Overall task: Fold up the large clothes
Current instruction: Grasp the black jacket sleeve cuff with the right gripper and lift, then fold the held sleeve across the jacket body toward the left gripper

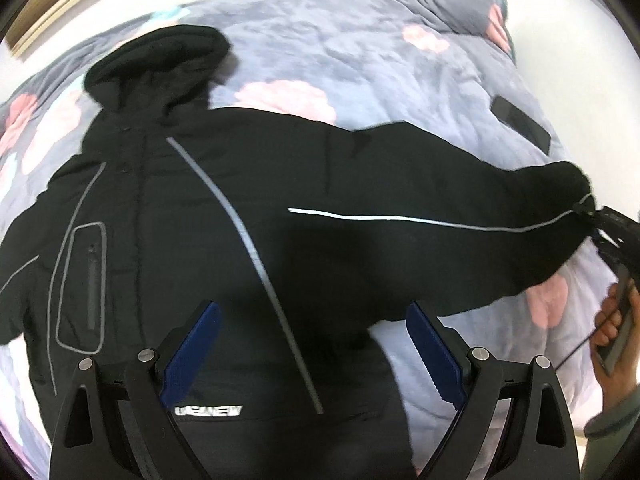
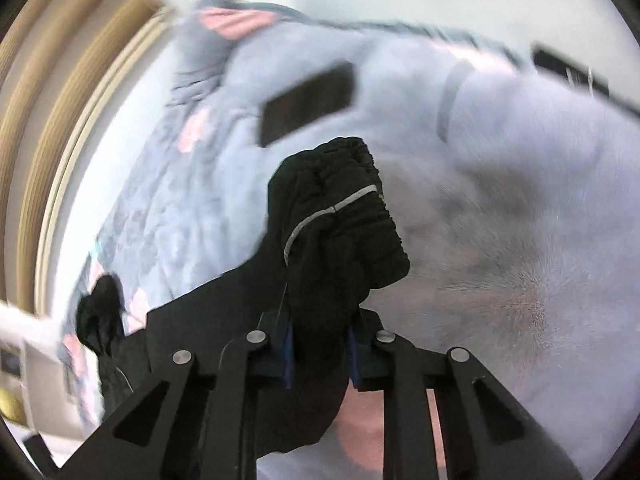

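R gripper [image 2: 320,354] is clamped on the cuff [image 2: 348,208] of the black jacket's sleeve; blue pads pinch the fabric low in the frame's centre, and the ribbed cuff end sticks up past them toward mid-frame. In the L wrist view that same gripper [image 1: 608,232] shows at the far right edge, w/ the sleeve [image 1: 420,216] stretched out to it.

L gripper [image 1: 312,356] is spread wide, holding nothing, at bottom centre above the jacket's lower front.

Key relation: the sleeve's long axis runs roughly horizontal, from the jacket body [image 1: 180,240] at left-centre out to the right edge, its reflective stripe tracing that line. So the body lies to the left of the held cuff, and the R gripper is the one at the sleeve end. Judging by this, the coming move is probably carrying the cuff leftward across the chest.

Jacket lies front-up on a grey-blue floral bed quilt [image 1: 360,52], hood [image 1: 160,64] at upper left. A dark phone-like slab [image 1: 520,122] rests on the quilt at upper right, apart from the sleeve.
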`<state>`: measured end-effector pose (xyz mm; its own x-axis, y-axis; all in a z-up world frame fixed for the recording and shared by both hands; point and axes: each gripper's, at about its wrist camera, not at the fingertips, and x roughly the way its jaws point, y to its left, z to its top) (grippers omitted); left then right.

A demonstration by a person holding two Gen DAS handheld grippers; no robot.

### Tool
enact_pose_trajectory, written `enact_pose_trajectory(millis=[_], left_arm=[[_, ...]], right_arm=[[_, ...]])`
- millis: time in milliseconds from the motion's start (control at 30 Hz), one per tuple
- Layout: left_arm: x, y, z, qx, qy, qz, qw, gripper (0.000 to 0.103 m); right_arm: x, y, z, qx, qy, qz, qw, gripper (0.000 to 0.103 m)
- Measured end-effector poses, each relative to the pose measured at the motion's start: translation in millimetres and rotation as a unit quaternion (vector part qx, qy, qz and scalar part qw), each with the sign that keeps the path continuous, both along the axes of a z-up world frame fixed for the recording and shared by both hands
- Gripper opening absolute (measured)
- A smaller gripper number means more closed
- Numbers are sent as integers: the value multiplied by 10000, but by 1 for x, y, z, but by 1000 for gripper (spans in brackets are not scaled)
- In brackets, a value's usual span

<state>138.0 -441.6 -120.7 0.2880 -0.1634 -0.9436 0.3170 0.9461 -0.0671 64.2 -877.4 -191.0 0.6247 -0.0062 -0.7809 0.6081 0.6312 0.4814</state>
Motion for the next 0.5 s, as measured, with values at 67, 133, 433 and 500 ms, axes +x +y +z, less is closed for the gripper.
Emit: enact_pose_trajectory(millis=[67, 133, 433, 500], left_arm=[[1, 14, 2, -27, -35, 112, 9999, 95], [2, 34, 4, -68, -80, 281, 9996, 95], [7, 133, 11, -68, -317, 955, 9949, 95], [6, 157, 11, -32, -373, 1108, 9931, 95]], right_arm=[[8, 23, 23, -325, -50, 261, 9991, 23], [19, 52, 46, -632, -108, 571, 9963, 22], [92, 230, 105, -1271, -357, 2285, 9645, 21], [111, 276, 110, -1285, -413, 2684, 9538, 21]])
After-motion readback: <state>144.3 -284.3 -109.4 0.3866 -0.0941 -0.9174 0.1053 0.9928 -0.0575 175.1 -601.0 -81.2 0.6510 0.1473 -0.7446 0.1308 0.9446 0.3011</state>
